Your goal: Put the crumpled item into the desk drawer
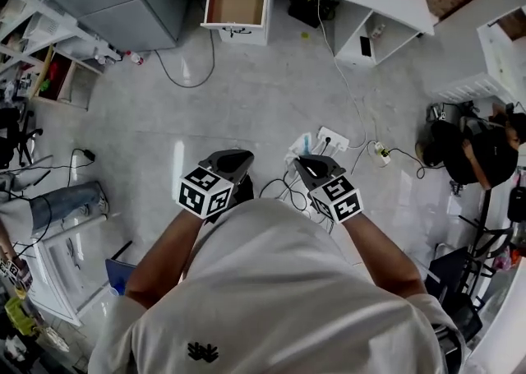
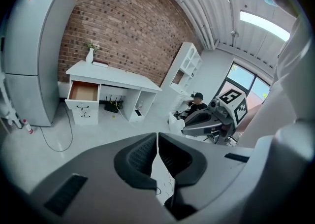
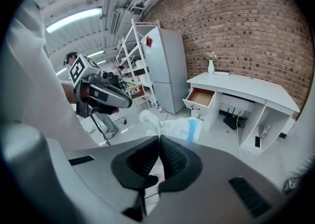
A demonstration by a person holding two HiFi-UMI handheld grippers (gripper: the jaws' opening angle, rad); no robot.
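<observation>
Our right gripper (image 3: 158,137) squeezes its fingers on the crumpled paper (image 3: 173,128) so it can't drop. Our left gripper (image 2: 157,135) has its fingers closed on nothing. The open drawer (image 1: 236,4) is far off.

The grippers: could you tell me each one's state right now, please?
Left gripper: shut, holding nothing.
Right gripper: shut on the crumpled item.
</observation>
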